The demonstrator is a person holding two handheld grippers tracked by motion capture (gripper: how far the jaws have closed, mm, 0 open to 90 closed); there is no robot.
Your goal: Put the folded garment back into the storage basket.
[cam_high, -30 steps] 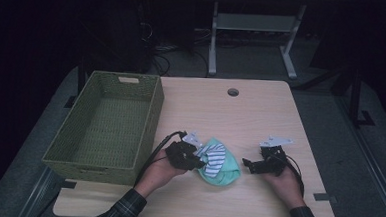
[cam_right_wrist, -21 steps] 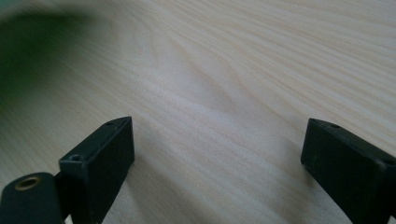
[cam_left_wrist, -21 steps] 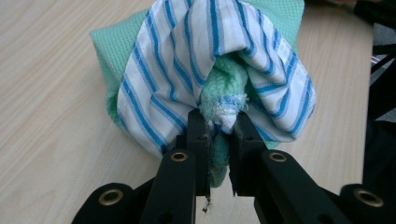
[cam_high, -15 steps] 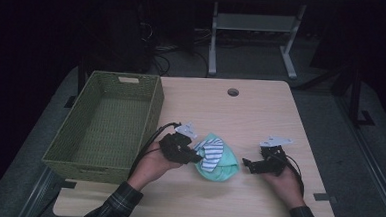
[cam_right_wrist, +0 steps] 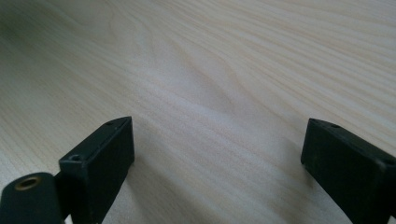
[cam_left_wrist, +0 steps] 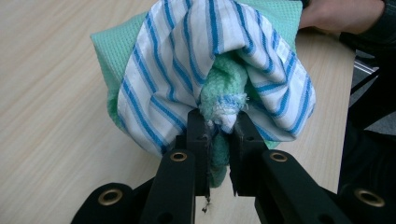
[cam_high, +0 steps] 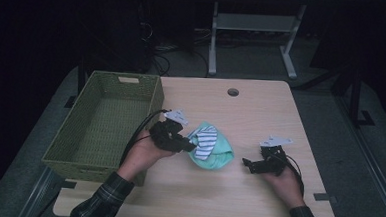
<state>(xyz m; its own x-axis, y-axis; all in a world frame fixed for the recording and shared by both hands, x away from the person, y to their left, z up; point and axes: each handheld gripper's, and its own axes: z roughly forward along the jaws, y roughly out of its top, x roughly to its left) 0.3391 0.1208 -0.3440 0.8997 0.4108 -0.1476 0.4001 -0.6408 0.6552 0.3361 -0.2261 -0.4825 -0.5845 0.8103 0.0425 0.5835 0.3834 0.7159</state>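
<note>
A bundle of cloths [cam_high: 210, 147], one mint green and one white with blue stripes [cam_left_wrist: 187, 60], hangs just above the middle of the wooden table [cam_high: 216, 195]. My left gripper [cam_high: 186, 144] is shut on a bunched fold of this bundle, and in the left gripper view [cam_left_wrist: 218, 126] the frayed cloth edge is pinched between the jaws. My right gripper [cam_high: 248, 165] rests low over the table to the right of the bundle, apart from it. Its jaws stand wide open in the right gripper view [cam_right_wrist: 215, 154], with bare wood between them.
A green woven basket [cam_high: 59, 144] stands on the table's left side, just left of my left hand. A round cable hole [cam_high: 233, 92] sits near the far edge. Beyond the table are a white stand [cam_high: 255, 26] and dark floor.
My left gripper has risen and shifted left toward the basket, lifting the cloth bundle with it. The right gripper has stayed where it was.
</note>
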